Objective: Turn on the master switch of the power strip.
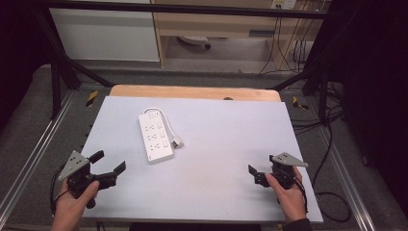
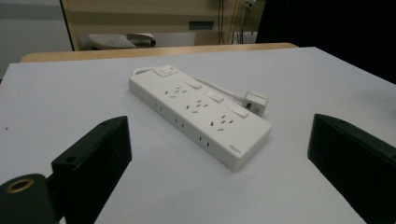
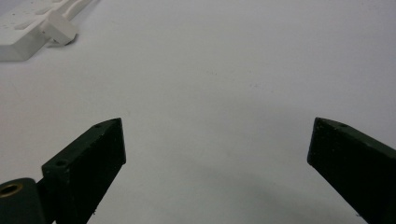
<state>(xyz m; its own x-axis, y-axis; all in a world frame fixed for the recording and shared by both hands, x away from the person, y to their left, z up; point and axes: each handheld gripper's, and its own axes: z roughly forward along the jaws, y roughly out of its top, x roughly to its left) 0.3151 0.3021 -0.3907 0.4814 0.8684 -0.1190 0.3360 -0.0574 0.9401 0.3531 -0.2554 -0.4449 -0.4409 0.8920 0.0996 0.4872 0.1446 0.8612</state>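
**Power strip untouched, both grippers standing off**

Status: looks like the very start, nothing handled yet as far as I can judge.

- Power strip (image 1: 155, 136): white, lies flat on the grey table top (image 1: 226, 144), left of centre and toward the far half. Long axis runs roughly near-to-far. Its cord loops round the far end and comes back along the right side; the plug (image 1: 177, 143) lies on the table just beside the strip's right edge, not inserted in any socket.
- Left gripper (image 1: 109, 164): at the near-left corner, jaws spread wide, nothing between them. In the left gripper view the strip (image 2: 201, 113) sits ahead, framed between the jaws but well apart from them.
- Right gripper (image 1: 262, 166): near-right, well apart from the strip. Right gripper view shows jaws released, wide, bare table between; strip and plug (image 3: 58, 28) off at the upper left corner.

Done: nothing visible. Left: everything, meaning approach, grasp of strip or plug, and whatever follows. The left gripper is closer and already pointed at the strip, so it's the likely first mover.
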